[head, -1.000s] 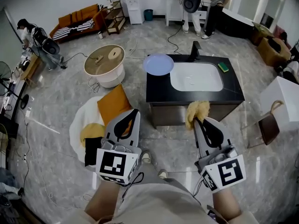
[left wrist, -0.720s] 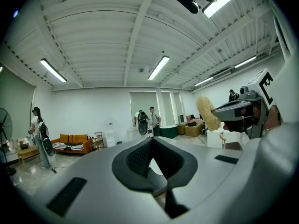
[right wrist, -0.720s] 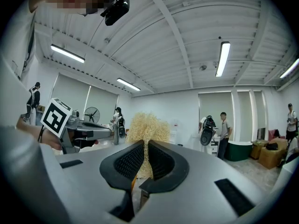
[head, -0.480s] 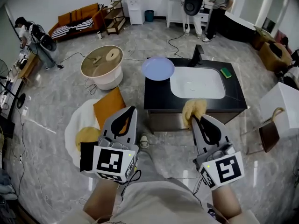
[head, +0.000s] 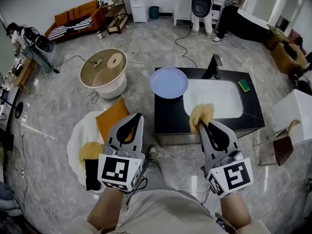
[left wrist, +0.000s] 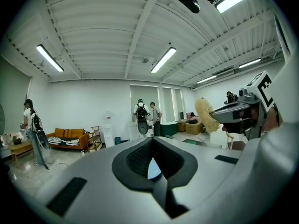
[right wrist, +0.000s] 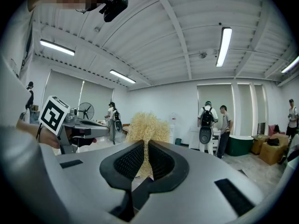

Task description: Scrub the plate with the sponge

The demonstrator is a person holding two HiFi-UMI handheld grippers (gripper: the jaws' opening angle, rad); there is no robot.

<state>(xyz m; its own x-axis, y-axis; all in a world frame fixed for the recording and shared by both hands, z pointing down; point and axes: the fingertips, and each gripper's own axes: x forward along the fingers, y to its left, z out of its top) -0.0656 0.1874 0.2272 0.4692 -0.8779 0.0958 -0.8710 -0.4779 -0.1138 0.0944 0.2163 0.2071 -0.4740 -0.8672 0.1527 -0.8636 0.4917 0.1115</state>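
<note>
A black counter top [head: 168, 113] with a white sunken basin [head: 219, 101] is seen from above, with two hand-held grippers raised in front of its near edge. The task's plate, a pale lavender round plate [head: 168, 82], is found at the counter's far left corner, beside the basin, and its rim appears to reach slightly past the left edge. The right gripper [head: 201, 124] is seen with its jaws pinched on a yellowish, fibrous, loofah-like sponge [head: 201, 113], which sticks up past the tips over the near edge. The left gripper [head: 139, 116] is seen with its jaws pressed together and nothing between them. The sponge is judged light, soft and springy, so it can be squashed flat against the plate. The plate is judged stiff, smooth and breakable, and slippery if wet. It is best steadied at its rim on the near left side, where the edge is free. A black faucet [head: 213, 66] stands at the far edge behind the basin, and a small green sponge [head: 244, 85] lies near the far right corner. Bare counter is left in front of the plate, and open floor lies on the left for an approach.
</note>
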